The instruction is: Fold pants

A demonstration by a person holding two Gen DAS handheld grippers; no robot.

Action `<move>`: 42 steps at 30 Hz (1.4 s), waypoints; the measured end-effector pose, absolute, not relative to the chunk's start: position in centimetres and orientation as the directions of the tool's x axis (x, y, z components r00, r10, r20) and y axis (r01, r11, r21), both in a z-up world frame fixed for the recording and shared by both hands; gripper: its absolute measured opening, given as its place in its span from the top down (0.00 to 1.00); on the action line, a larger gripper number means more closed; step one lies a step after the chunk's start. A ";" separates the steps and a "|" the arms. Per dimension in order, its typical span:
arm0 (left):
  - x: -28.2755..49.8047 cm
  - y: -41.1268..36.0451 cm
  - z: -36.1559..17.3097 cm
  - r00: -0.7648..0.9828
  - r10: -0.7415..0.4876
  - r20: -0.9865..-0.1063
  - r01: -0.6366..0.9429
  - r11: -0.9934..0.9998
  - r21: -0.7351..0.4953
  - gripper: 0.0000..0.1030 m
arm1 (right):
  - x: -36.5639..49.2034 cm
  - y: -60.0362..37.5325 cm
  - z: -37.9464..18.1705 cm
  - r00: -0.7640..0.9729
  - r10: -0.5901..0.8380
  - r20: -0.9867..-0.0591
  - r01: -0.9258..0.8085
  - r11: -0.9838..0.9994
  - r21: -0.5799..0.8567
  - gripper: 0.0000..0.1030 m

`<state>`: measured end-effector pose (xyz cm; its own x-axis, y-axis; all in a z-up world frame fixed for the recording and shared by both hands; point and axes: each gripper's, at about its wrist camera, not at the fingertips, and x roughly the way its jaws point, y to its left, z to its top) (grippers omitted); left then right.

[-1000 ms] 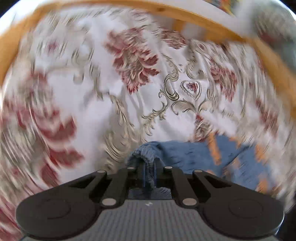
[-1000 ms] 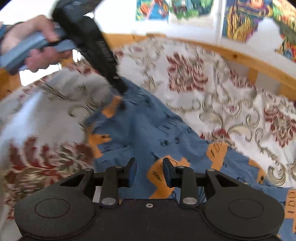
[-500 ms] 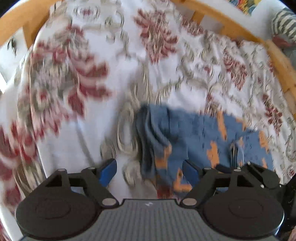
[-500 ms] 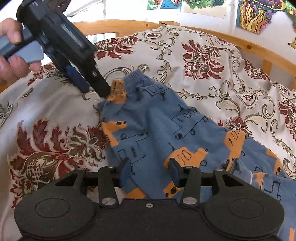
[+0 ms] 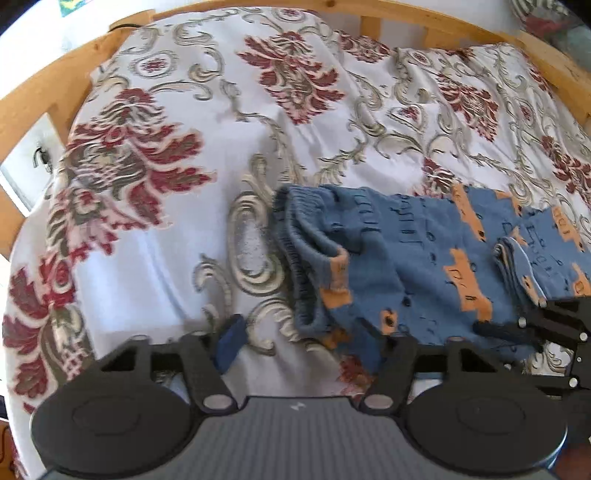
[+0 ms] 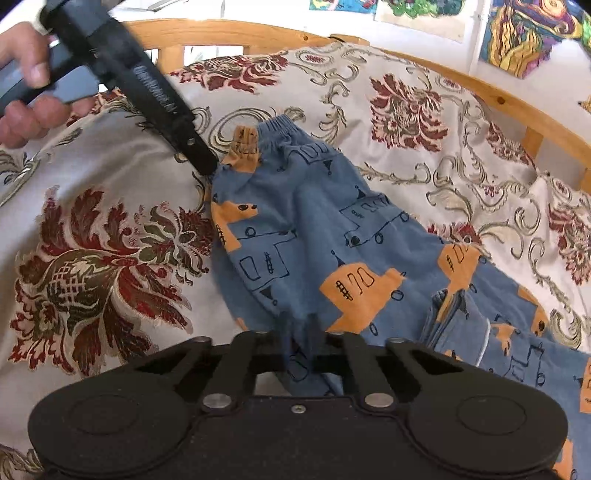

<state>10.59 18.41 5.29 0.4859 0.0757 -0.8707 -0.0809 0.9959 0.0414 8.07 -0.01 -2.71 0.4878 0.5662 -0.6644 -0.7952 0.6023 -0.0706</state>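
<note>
Small blue pants (image 6: 317, 229) with orange prints lie on the flowered bedspread; they also show in the left wrist view (image 5: 406, 266), waistband (image 5: 299, 236) bunched at the left. My right gripper (image 6: 299, 343) is shut on a pinch of the blue fabric at the pants' near edge. My left gripper (image 5: 306, 343) is open, its fingers wide apart just in front of the waistband, holding nothing. In the right wrist view the left gripper (image 6: 199, 158) points at the waistband's near corner. The right gripper (image 5: 517, 325) shows at the pants' edge in the left wrist view.
The flowered bedspread (image 5: 184, 221) covers the bed. A wooden rail (image 6: 480, 92) runs around the far side, also in the left wrist view (image 5: 44, 85). Coloured drawings (image 6: 524, 33) hang on the wall behind.
My left gripper let go of the waistband, opened wide and pulled back. My right gripper closed on the fabric at the pants' near edge.
</note>
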 end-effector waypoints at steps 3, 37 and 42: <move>10.9 19.2 5.4 0.482 0.060 -0.874 -0.131 0.991 -0.004 0.45 | 7.5 -0.8 -1.8 0.501 0.577 -0.645 -0.789 0.611 -0.066 0.97; 10.7 20.0 6.6 0.442 -0.072 -0.894 -0.092 0.988 -0.125 0.80 | 6.5 -1.3 -0.9 0.485 0.587 -0.648 -0.789 0.614 -0.033 0.66; 11.7 21.4 7.3 0.450 -0.186 -0.874 -0.183 0.938 -0.293 0.30 | 6.2 -0.4 -1.3 0.471 0.591 -0.655 -0.795 0.606 -0.024 0.65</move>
<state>11.74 21.41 7.33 0.4497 -0.1856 -0.8737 -0.1827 0.9384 -0.2934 6.18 -0.44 -1.32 0.4706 0.5914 -0.6548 -0.7951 0.6059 -0.0242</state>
